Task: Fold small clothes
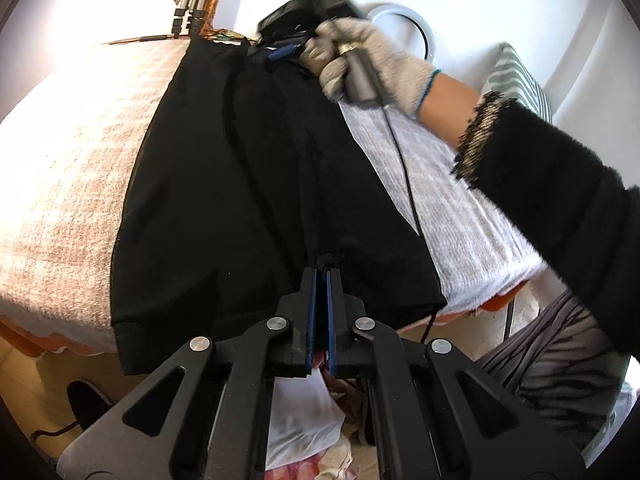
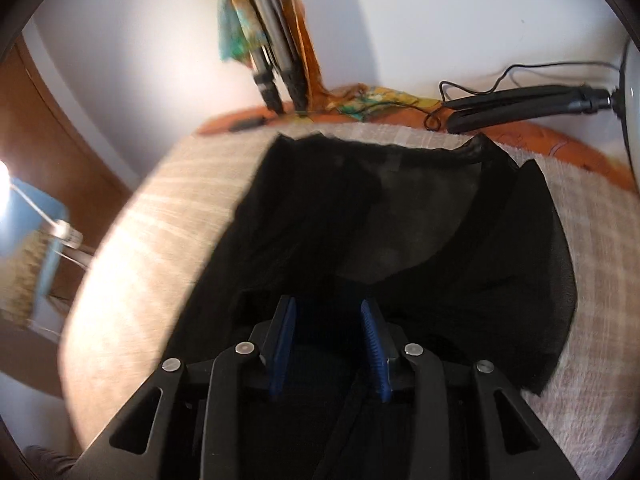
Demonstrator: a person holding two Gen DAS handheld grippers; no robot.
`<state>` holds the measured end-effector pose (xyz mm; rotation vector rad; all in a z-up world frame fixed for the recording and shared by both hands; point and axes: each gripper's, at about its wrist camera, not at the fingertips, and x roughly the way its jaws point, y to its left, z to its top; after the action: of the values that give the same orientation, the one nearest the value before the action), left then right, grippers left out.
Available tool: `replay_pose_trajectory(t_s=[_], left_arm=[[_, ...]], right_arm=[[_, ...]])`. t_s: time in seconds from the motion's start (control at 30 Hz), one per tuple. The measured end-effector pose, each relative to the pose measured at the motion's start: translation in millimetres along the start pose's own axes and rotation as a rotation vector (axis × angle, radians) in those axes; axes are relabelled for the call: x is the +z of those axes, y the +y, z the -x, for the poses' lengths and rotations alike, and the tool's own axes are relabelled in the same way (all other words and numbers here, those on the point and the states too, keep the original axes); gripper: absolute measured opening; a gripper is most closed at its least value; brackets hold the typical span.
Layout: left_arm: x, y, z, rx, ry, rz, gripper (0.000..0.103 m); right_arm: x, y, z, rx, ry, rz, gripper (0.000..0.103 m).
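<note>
A black sheer garment [image 1: 248,184] lies stretched along the towel-covered table [image 1: 68,184]. My left gripper [image 1: 322,276] is shut on the garment's near hem, at the table's front edge. The right gripper [image 1: 288,50], held by a gloved hand [image 1: 360,60], is at the garment's far end. In the right wrist view the garment [image 2: 400,232] spreads flat under the right gripper [image 2: 332,312], whose jaws stand open just above the cloth with nothing between them.
A tripod [image 2: 272,60] with a colourful scarf [image 2: 228,28] stands at the table's far edge. A black hair straightener [image 2: 520,104] with its cable lies at the far right. A white ring lamp [image 1: 404,28] and a striped cushion [image 1: 516,76] are behind. Clothes lie on the floor [image 1: 304,420].
</note>
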<state>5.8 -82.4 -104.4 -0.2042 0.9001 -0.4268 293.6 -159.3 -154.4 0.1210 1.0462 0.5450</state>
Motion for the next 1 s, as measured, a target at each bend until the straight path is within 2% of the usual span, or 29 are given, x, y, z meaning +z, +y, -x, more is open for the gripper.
replay_pose_trajectory(t_s=[0.07,0.13,0.17,0.27,0.4,0.53,0.63,0.7,0.73,0.8,0.9,1.0], left_arm=[[-0.3,0.3,7.6,-0.007,0.005,-0.026,0.01],[-1.6,2.5,17.7,-0.024,0.009,-0.04,0.016],[-2.2,4.0,23.7,-0.024,0.008,-0.048,0.017],[-2.6,9.4,42.3,-0.009,0.005,-0.077,0.017],[11.1,25.2,56.6,0.062,-0.011,-0.094,0.017],[36.1,46.1,62.2,0.123,-0.055,-0.089,0.017],[52.6,57.1,68.1,0.153,-0.1,-0.098,0.017],[59.6,62.6,71.9,0.172,-0.132,-0.104,0.017],[62.0,66.0,73.6,0.175,-0.144,-0.1,0.017],[64.2,73.8,75.3,0.169,-0.16,-0.072,0.017],[66.5,79.6,73.6,0.137,-0.153,-0.031,0.017],[65.8,78.1,75.6,0.126,-0.162,-0.045,0.017]], right_arm=[[1.1,-10.5,22.7,0.064,-0.032,-0.022,0.036],[3.1,-30.2,52.4,0.085,-0.094,-0.062,0.038],[4.9,-40.5,61.7,0.078,-0.114,-0.086,0.038],[2.0,-73.6,79.6,-0.025,-0.151,-0.155,0.036],[-4.8,-90.5,63.8,-0.088,-0.093,-0.193,0.032],[-4.4,-84.5,37.9,-0.114,-0.036,-0.193,0.032],[-2.4,-81.1,24.5,-0.167,0.002,-0.169,0.032],[-0.4,-78.8,12.8,-0.204,0.031,-0.147,0.024],[0.2,-79.5,9.1,-0.207,0.039,-0.146,0.011],[-1.5,-82.3,5.7,-0.21,0.036,-0.154,0.0],[0.2,-86.7,12.9,-0.178,0.0,-0.195,0.0],[9.6,-88.0,29.7,-0.107,-0.062,-0.243,0.0]])
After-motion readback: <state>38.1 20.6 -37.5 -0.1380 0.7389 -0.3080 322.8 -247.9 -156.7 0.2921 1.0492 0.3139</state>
